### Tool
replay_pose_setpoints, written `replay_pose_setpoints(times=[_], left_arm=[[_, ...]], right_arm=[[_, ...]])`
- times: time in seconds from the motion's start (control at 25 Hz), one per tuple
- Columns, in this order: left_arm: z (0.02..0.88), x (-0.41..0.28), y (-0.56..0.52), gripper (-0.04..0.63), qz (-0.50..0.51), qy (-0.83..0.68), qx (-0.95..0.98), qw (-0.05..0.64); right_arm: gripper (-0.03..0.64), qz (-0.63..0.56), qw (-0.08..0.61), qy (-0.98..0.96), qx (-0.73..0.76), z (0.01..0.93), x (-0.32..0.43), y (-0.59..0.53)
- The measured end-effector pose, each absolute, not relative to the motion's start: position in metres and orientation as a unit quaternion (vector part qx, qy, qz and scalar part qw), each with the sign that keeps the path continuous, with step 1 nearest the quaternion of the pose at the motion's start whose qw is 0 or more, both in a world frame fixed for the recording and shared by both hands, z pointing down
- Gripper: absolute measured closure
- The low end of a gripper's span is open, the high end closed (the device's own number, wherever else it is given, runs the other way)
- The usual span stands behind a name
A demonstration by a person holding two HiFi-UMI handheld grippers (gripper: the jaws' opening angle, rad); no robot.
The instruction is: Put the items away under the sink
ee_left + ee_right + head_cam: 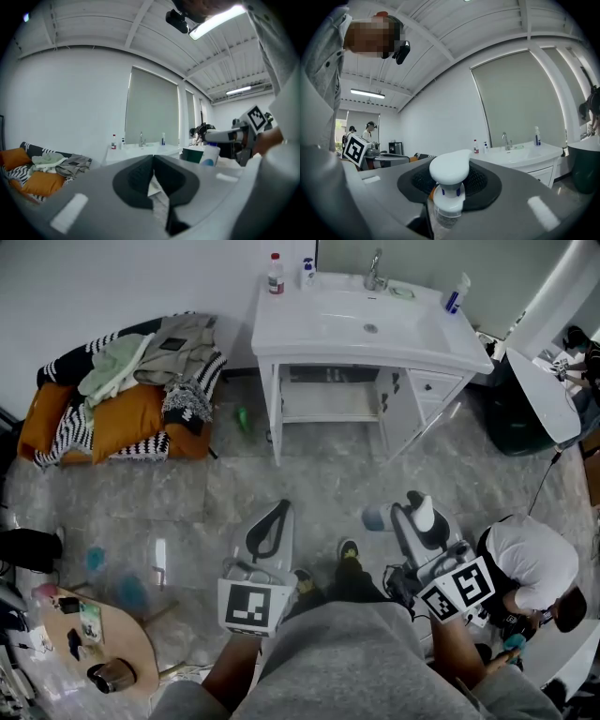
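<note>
The grey floor [309, 488] carries the sink cabinet [328, 399], a cushion pile [122, 418] and a green item [242, 418].

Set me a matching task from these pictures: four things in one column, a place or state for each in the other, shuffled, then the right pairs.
Things:
1. left gripper
2. right gripper
3. red-capped bottle
4. cabinet door under the sink

Places or states:
A. shut on the pump bottle
B. swung open
C. jaws together, nothing between them
D. stands on the sink top, at its far left corner in the head view

Pairs: 1-C, 2-A, 3-D, 4-B
</note>
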State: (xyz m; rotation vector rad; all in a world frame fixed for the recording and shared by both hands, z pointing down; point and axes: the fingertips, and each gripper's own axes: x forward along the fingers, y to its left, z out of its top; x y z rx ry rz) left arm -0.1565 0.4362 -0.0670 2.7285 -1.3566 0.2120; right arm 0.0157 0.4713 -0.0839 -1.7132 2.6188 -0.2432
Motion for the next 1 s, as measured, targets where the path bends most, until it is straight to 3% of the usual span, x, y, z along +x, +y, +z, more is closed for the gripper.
replay_pose_setpoints(times=[1.0], left_arm=[[-0.066, -0.094, 0.314, 0.583, 0.083, -0.435, 0.896, 0.028]], right_arm=[[0.479, -0.073, -0.003, 0.844, -0.531, -0.068, 0.066, 0.342]])
